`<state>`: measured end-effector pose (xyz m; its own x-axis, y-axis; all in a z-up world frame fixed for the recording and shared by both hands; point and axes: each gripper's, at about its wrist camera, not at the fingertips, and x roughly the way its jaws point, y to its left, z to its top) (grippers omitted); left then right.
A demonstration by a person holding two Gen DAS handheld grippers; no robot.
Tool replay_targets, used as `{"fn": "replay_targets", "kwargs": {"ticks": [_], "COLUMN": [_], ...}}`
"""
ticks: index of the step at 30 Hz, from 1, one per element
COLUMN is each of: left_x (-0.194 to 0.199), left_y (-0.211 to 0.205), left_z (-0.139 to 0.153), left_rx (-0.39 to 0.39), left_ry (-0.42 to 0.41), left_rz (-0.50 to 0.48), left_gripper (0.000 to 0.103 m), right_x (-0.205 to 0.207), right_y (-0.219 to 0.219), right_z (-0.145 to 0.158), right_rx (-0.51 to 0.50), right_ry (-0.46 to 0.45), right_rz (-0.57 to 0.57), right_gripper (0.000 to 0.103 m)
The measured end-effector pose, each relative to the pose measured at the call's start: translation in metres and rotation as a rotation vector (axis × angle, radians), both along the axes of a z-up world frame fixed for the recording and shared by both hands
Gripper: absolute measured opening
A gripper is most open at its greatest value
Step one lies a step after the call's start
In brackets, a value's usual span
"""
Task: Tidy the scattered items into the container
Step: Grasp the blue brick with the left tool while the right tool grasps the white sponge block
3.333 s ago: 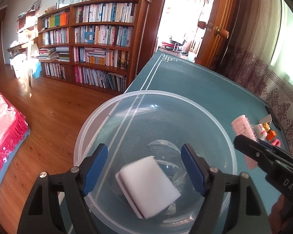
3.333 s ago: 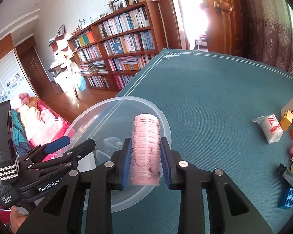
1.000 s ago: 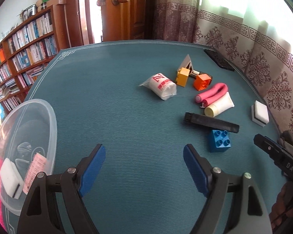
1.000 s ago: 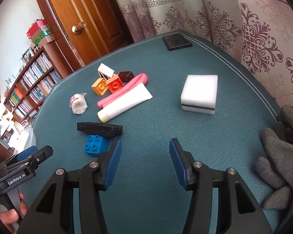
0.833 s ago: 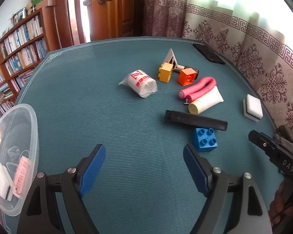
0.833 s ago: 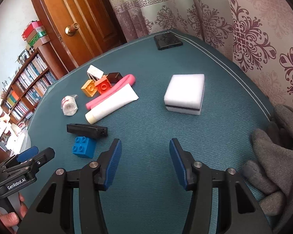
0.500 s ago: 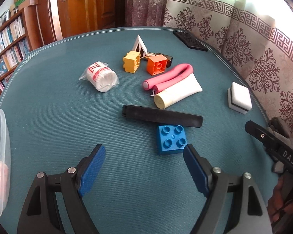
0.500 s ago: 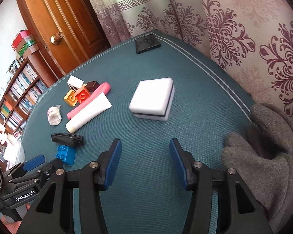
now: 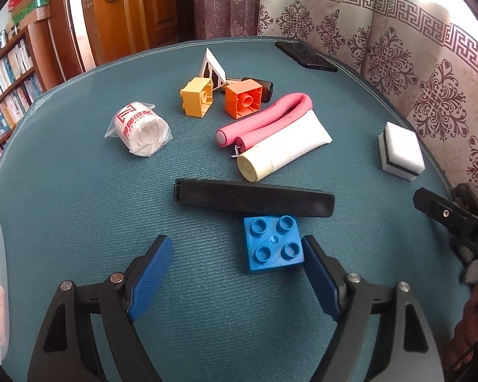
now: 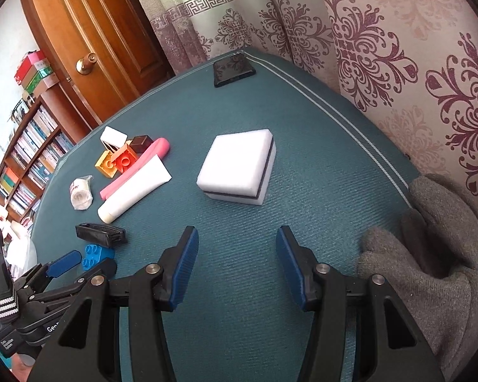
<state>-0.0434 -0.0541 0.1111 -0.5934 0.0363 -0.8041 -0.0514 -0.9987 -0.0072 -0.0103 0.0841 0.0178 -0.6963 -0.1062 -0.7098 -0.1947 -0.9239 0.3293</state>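
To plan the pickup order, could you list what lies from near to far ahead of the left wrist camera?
Blue brick → black bar → white tube → orange brick → phone.

Each camera rides on its hand-held gripper, looking forward and down along the fingers, close over the bench [image 9: 79, 197]. The left view faces the door-side far edge; the right view faces the curtained corner. Both share the blue brick [image 9: 272, 248], black bar [image 10: 100, 234] and white sponge [image 10: 239, 168].
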Motion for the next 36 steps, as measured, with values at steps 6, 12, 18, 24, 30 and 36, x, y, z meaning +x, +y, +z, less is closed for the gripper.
{"fn": "replay_targets", "kwargs": {"ticks": [6,12,18,24,30,36], "left_x": [-0.002,0.002,0.006,0.012,0.018,0.025], "left_y": [0.001,0.009,0.011,0.01,0.01,0.006], "left_z": [0.001,0.003,0.004,0.005,0.011,0.016], "left_rx": [-0.006,-0.011,0.013,0.036,0.061,0.068], "left_ry": [0.02,0.048,0.042,0.04,0.048,0.064], "left_rz": [-0.011,-0.065,-0.088,-0.088,-0.097,-0.093], "left_gripper": [0.082,0.046,0.037,0.036,0.035,0.035], "right_x": [-0.007,-0.016,-0.03,-0.051,-0.063,-0.064], "right_y": [0.003,0.004,0.005,0.008,0.003,-0.005], "right_z": [0.004,0.013,0.025,0.019,0.01,0.006], "right_rx": [-0.003,-0.004,0.035,0.036,0.074,0.149], "right_ry": [0.009,0.022,0.066,0.034,-0.012,-0.016], "right_rz": [-0.013,-0.031,-0.059,-0.08,-0.059,-0.046], "right_gripper": [0.055,0.062,0.073,0.075,0.075,0.071]}}
